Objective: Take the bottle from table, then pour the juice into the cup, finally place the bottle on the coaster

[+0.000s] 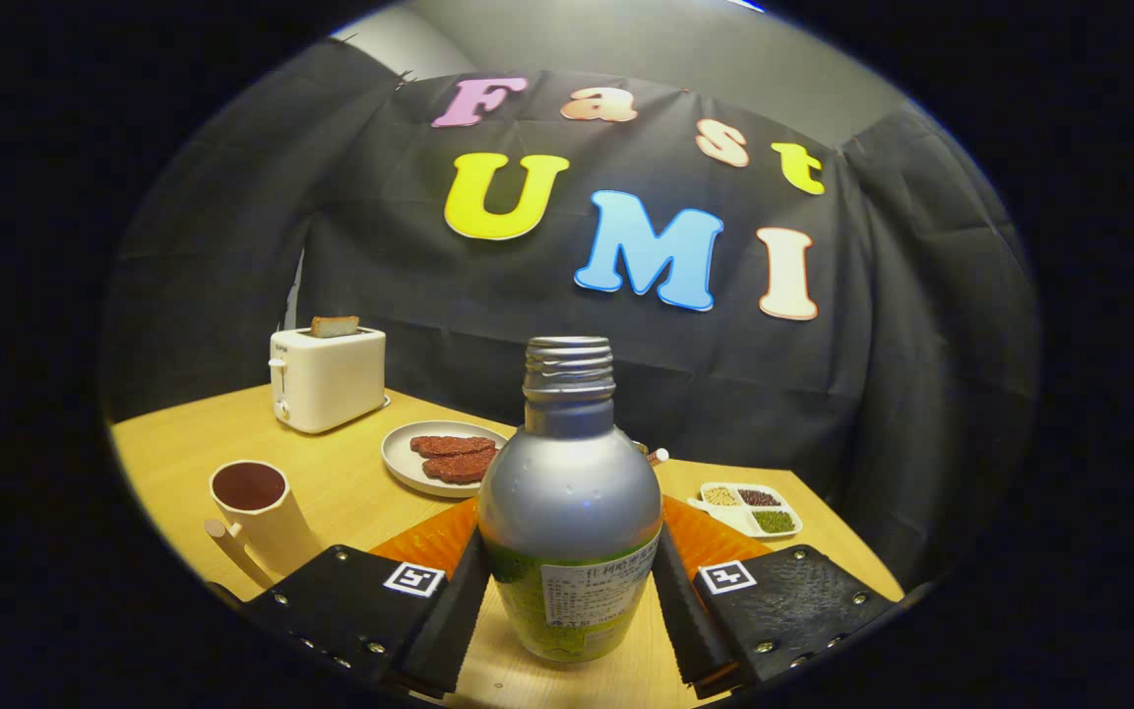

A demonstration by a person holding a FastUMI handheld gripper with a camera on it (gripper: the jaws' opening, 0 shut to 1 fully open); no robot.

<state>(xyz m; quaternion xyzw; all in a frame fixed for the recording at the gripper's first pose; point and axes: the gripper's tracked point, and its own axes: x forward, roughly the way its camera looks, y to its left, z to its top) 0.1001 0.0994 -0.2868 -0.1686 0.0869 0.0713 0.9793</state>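
Observation:
A silver bottle (569, 502) with a green label and an open, capless threaded neck stands upright between my fingers. My gripper (568, 591) is shut on the bottle, both pads pressing on its lower sides. An orange coaster (426, 541) lies on the table just behind the bottle and shows on both sides of it. The bottle's base shows over bare wood in front of the coaster; I cannot tell if it rests there or hangs above. A cream cup (257, 512) with a handle, holding dark liquid, stands beyond the left finger.
A white toaster (327, 377) with a slice in it stands at the table's far left. A plate (400, 461) of brown patties lies behind the coaster. A small divided dish (750, 508) of grains sits at the right, near the wooden table's (183, 433) edge.

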